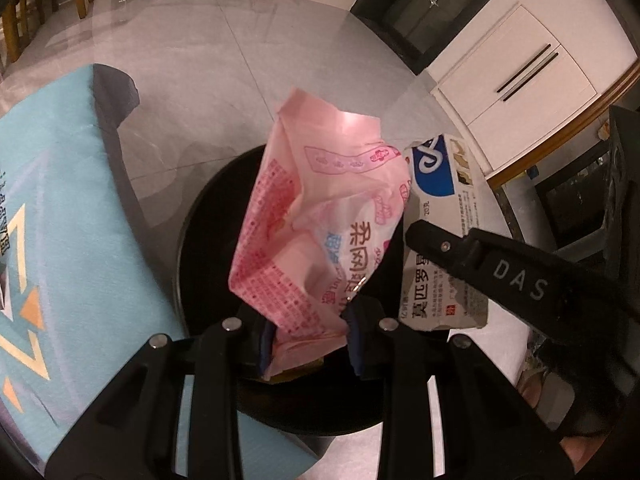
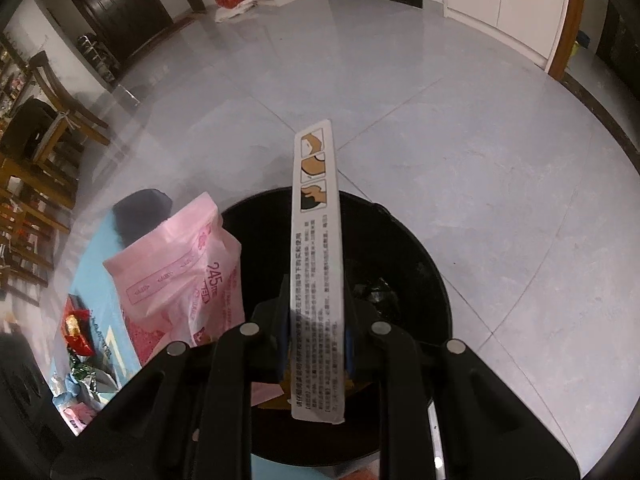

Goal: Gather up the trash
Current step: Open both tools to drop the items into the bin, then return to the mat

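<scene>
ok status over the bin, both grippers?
Left gripper shut on pink wrapper. Right gripper shut on flat box. Both over black bin. Nothing blocking.

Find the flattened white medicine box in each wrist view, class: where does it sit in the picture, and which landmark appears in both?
Left wrist view: the white medicine box shows its broad face right of centre, beside the pink wrapper, clamped by the right gripper.
Right wrist view: the box stands edge-on at centre, running up from the jaws.
Shared landmark: the black bin beneath it.
</scene>
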The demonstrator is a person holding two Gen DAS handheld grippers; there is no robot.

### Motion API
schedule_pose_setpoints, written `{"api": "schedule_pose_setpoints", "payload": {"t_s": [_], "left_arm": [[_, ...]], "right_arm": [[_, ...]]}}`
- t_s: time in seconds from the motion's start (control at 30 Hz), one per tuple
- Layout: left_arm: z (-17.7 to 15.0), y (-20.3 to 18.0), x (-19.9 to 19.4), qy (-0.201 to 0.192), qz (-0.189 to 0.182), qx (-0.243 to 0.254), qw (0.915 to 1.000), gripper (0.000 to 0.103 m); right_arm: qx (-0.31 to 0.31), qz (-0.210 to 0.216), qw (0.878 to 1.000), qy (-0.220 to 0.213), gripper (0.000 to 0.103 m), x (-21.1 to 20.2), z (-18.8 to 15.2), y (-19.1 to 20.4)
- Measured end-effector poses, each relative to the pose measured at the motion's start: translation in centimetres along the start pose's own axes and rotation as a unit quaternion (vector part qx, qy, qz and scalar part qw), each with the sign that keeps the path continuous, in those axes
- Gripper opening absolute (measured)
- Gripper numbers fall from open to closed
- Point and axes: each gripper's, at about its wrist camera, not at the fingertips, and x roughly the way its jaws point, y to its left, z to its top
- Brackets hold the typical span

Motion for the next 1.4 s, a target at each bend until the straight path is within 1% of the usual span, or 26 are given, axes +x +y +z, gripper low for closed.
{"api": "schedule_pose_setpoints", "payload": {"t_s": [0.07,0.13,0.2,0.23,0.27,0.37,0.4,0.53,0.57,0.6,0.67,0.7,0.8,0.87,0.93,0.97,1.07,1.1,1.13,1.17,1.2,1.23,1.3,1.33,1.37,1.4], "left_arm": [[0.1,0.0,0.4,0.005,-0.001,0.0,1.0,0.03],[0.9,0.1,0.9,0.008,-0.003,0.002,1.0,0.035],[1.1,0.1,1.0,0.008,-0.006,0.007,0.9999,0.052],[1.1,0.0,0.8,0.007,-0.006,0.01,0.9999,0.057],[0.8,0.0,0.7,0.003,-0.003,0.013,0.9999,0.065],[0.4,-0.2,-0.4,-0.014,0.009,0.016,0.9997,0.069],[0.4,-0.1,-0.8,-0.019,0.008,0.014,0.9997,0.072],[-0.1,1.0,-3.8,-0.039,-0.004,-0.006,0.9992,0.081],[-0.3,1.4,-4.9,-0.05,-0.004,-0.011,0.9987,0.086],[-0.6,2.2,-6.5,-0.066,-0.001,-0.018,0.9977,0.092],[-0.9,3.3,-8.8,-0.091,0.007,-0.029,0.9954,0.095],[-1.3,4.0,-10.2,-0.104,0.013,-0.036,0.9938,0.098],[-2.6,7.3,-14.4,-0.147,0.041,-0.065,0.9861,0.1],[-3.9,10.3,-17.2,-0.175,0.081,-0.099,0.9762,0.1],[-6.3,14.2,-20.4,-0.201,0.134,-0.137,0.9605,0.1],[-7.0,15.5,-21.4,-0.207,0.15,-0.149,0.9552,0.1],[-10.4,21.2,-25.6,-0.221,0.2,-0.204,0.9325,0.1],[-11.5,22.7,-26.7,-0.222,0.21,-0.218,0.9269,0.1],[-12.8,24.9,-28.1,-0.225,0.223,-0.238,0.9182,0.1],[-13.7,25.8,-28.7,-0.231,0.23,-0.25,0.9118,0.1],[-15.0,27.6,-29.5,-0.241,0.239,-0.268,0.9017,0.1],[-16.7,29.7,-30.3,-0.256,0.253,-0.295,0.885,0.1],[-18.5,32.5,-31.0,-0.258,0.276,-0.342,0.8605,0.1],[-19.2,33.9,-31.4,-0.249,0.278,-0.364,0.8533,0.1],[-19.8,35.4,-31.8,-0.242,0.26,-0.384,0.8524,0.1],[-20.2,36.5,-32.1,-0.248,0.232,-0.395,0.8538,0.1]], "right_arm": [[0.002,-0.004,1.0,0.003,0.022,0.1,0.0,-0.2],[0.007,-0.007,1.0,0.005,0.022,0.2,0.2,-0.5],[0.012,-0.003,1.0,0.005,0.023,0.2,0.3,-0.6],[0.015,0.003,1.0,0.004,0.024,0.1,0.3,-0.6],[0.018,0.009,1.0,0.004,0.028,-0.1,0.3,-0.8],[0.024,0.013,1.0,-0.007,0.041,-0.7,0.2,-1.2],[0.023,0.013,1.0,-0.012,0.042,-1.0,0.2,-1.2],[0.025,0.029,0.999,-0.028,0.054,-2.3,0.3,-1.0],[0.025,0.035,0.998,-0.035,0.057,-2.8,0.3,-0.9],[0.024,0.045,0.998,-0.045,0.059,-3.5,0.3,-0.6],[0.019,0.054,0.996,-0.062,0.068,-4.7,0.2,0.0],[0.015,0.059,0.996,-0.068,0.07,-5.3,0.0,0.4],[-0.006,0.086,0.992,-0.087,0.077,-7.1,-0.4,2.4],[-0.035,0.115,0.987,-0.102,0.088,-8.3,-0.7,4.2],[-0.075,0.145,0.98,-0.114,0.094,-9.4,-1.4,6.5],[-0.089,0.152,0.977,-0.117,0.095,-9.8,-1.8,7.5],[-0.138,0.169,0.967,-0.132,0.1,-11.2,-3.5,11.2],[-0.149,0.176,0.964,-0.135,0.1,-11.4,-4.0,12.2],[-0.161,0.184,0.96,-0.137,0.1,-11.7,-4.6,13.2],[-0.173,0.193,0.956,-0.135,0.1,-11.8,-5.3,14.3],[-0.185,0.205,0.952,-0.13,0.1,-11.8,-6.1,15.7],[-0.195,0.219,0.948,-0.122,0.1,-11.7,-7.0,17.1],[-0.216,0.254,0.937,-0.104,0.1,-11.2,-8.7,19.5],[-0.23,0.269,0.931,-0.091,0.1,-10.9,-9.8,20.8],[-0.246,0.282,0.924,-0.076,0.1,-10.5,-10.9,22.1],[-0.27,0.294,0.915,-0.056,0.1,-9.9,-12.3,23.9]]}}
